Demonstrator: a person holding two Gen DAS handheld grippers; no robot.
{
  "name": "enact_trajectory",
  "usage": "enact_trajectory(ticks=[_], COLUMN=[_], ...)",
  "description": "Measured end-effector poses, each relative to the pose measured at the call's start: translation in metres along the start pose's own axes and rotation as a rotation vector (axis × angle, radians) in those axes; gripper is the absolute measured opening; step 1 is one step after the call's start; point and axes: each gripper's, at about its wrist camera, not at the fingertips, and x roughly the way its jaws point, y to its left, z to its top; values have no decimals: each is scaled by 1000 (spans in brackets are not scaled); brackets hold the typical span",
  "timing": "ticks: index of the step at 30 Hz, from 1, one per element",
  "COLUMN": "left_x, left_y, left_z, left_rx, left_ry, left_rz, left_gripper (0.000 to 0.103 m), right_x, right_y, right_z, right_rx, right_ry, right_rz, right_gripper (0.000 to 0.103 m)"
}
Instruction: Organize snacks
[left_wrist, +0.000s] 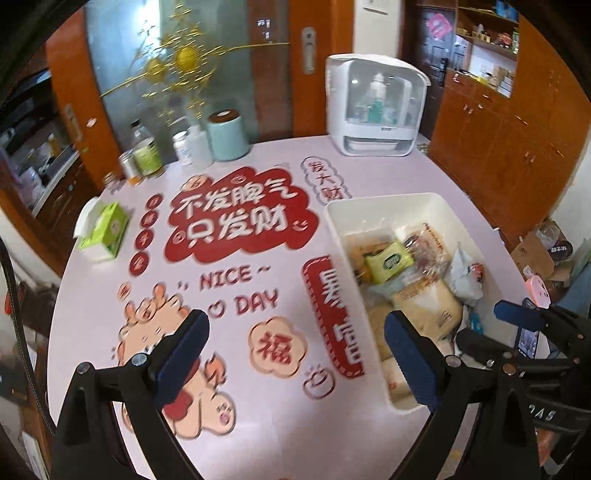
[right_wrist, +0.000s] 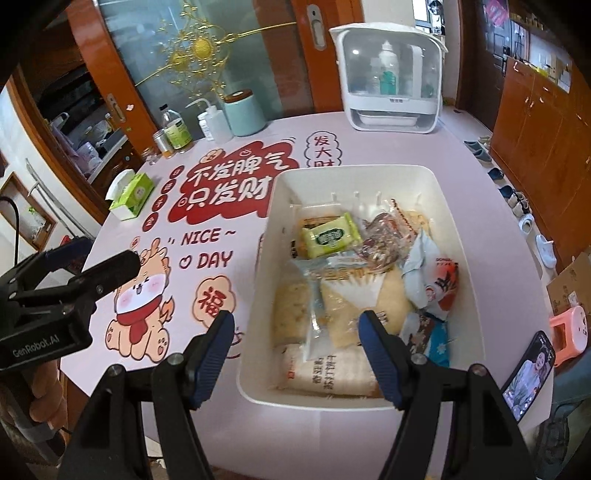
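A white plastic bin (right_wrist: 465, 236) (left_wrist: 332, 218) sits on the pink printed table and holds several wrapped snacks: a green packet (right_wrist: 330, 236) (left_wrist: 388, 260), a clear bag of beige biscuits (right_wrist: 354, 306) (left_wrist: 424, 302), a pale blue and red pouch (right_wrist: 432, 280) and a white rice-cracker pack (right_wrist: 328, 373). My right gripper (right_wrist: 295, 354) stands open above the bin's near left corner, nothing between its fingers. My left gripper (left_wrist: 295, 354) is open over the bare tablecloth left of the bin, holding nothing; the left gripper (right_wrist: 107, 258) also shows at the right wrist view's left edge.
At the table's far side stand a white countertop cabinet (right_wrist: 391, 74), a teal canister (right_wrist: 243, 112), several bottles and jars (right_wrist: 177, 131) and a green tissue box (right_wrist: 135, 194). A phone (right_wrist: 528, 373) lies at the table's right edge. Wooden cabinets line the right wall.
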Motion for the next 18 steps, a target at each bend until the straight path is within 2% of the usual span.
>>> enact_trajectory(ticks=[7,11,18], left_x=[-19,-31,-53], left_y=[32,43,54], left_z=[-26,-36,-45], left_rx=[-79,-114,-159], left_ry=[36,29,11], left_rz=[40,74,136], left_gripper=[95,95,95], right_x=[-13,-22,-43], right_y=[27,43,67], right_z=[-12,-9,-3], right_rx=[-6,5,-15], right_ry=[-33,-50,-105], right_rz=[-6,33,29], right_gripper=[70,70,71])
